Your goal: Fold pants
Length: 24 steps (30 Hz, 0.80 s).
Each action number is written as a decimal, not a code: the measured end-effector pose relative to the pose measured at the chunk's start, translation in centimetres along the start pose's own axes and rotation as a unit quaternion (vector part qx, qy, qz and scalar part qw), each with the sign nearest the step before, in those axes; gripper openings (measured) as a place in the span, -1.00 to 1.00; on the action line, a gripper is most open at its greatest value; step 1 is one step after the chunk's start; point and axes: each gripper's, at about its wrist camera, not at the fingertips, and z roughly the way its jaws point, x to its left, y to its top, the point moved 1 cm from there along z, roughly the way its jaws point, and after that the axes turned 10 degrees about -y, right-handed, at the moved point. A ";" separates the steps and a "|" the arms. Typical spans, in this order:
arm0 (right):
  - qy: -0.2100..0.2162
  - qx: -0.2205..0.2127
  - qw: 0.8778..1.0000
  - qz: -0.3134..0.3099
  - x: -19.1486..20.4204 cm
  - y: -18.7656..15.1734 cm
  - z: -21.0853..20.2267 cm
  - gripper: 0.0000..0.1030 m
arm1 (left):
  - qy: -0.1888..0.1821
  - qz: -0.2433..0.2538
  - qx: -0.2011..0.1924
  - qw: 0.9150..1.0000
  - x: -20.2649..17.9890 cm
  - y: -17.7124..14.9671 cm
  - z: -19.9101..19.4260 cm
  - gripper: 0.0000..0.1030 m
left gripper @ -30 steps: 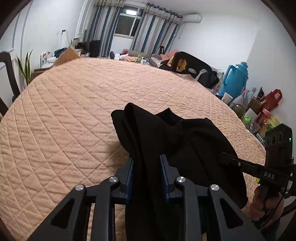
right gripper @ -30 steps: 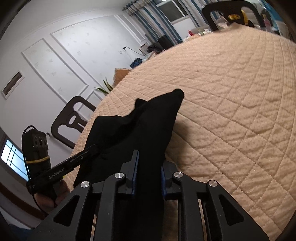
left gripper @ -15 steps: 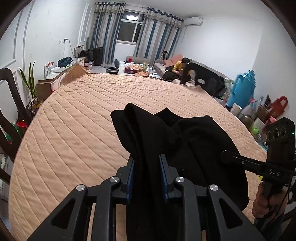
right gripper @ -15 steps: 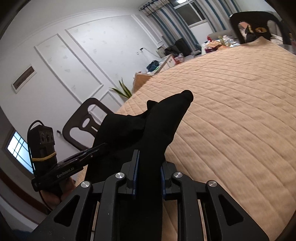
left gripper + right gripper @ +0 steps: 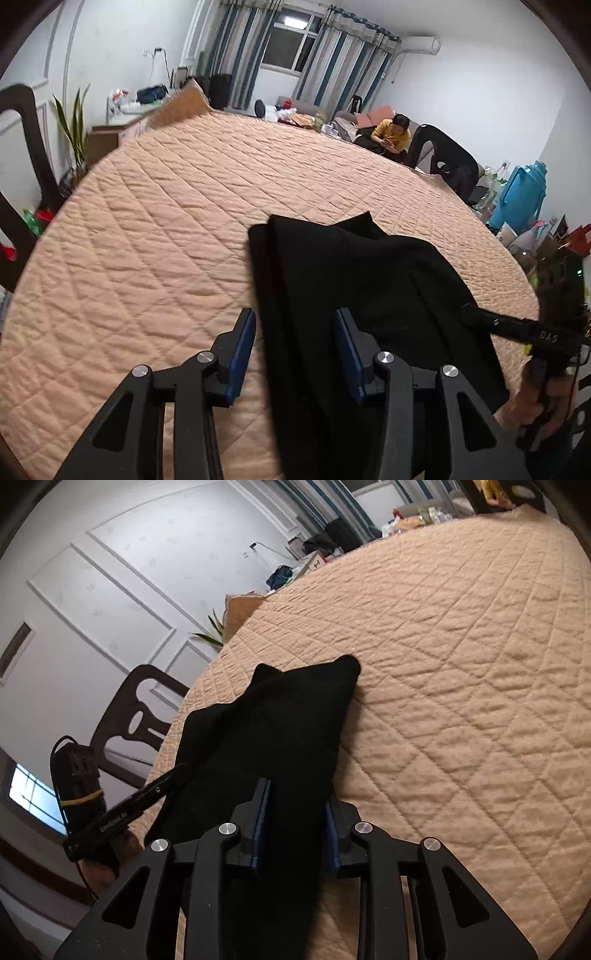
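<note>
Black pants (image 5: 369, 295) lie bunched on the quilted peach bedspread (image 5: 166, 229).

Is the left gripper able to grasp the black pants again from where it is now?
Probably yes. The left gripper has just been opening, and the black pants lie between its jaws on the quilt, with nothing blocking.
</note>
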 end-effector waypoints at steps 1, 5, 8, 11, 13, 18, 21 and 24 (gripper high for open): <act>-0.011 -0.008 1.000 -0.006 0.3 -0.2 -0.7 -0.46 | 0.012 0.006 -0.004 1.000 -0.2 -0.1 -0.5 -0.08; -0.038 -0.052 0.997 -0.045 1.5 -1.3 -3.8 -0.46 | 0.023 0.033 -0.030 0.999 -1.5 -1.1 -3.3 -0.08; -0.039 -0.065 0.994 -0.078 2.4 -2.6 -5.4 -0.46 | 0.010 0.060 -0.039 0.997 -2.7 -2.1 -4.8 -0.08; -0.052 -0.063 0.989 -0.122 3.8 -4.5 -5.8 -0.46 | -0.006 0.092 -0.030 0.995 -4.4 -3.7 -5.2 -0.08; -0.061 -0.047 0.986 -0.149 4.3 -5.7 -5.3 -0.46 | -0.007 0.104 -0.018 0.994 -5.2 -4.5 -4.8 -0.08; -0.085 -0.029 0.978 -0.191 4.6 -7.2 -4.8 -0.46 | 0.006 0.106 0.008 0.994 -5.2 -5.1 -3.8 -0.07; -0.084 -0.026 0.976 -0.199 4.8 -6.8 -4.8 -0.46 | 0.014 0.115 0.012 0.993 -5.5 -5.1 -3.7 -0.07; -0.082 -0.039 0.978 -0.187 4.4 -5.5 -5.2 -0.46 | 0.026 0.122 0.008 0.992 -5.7 -4.3 -3.8 -0.08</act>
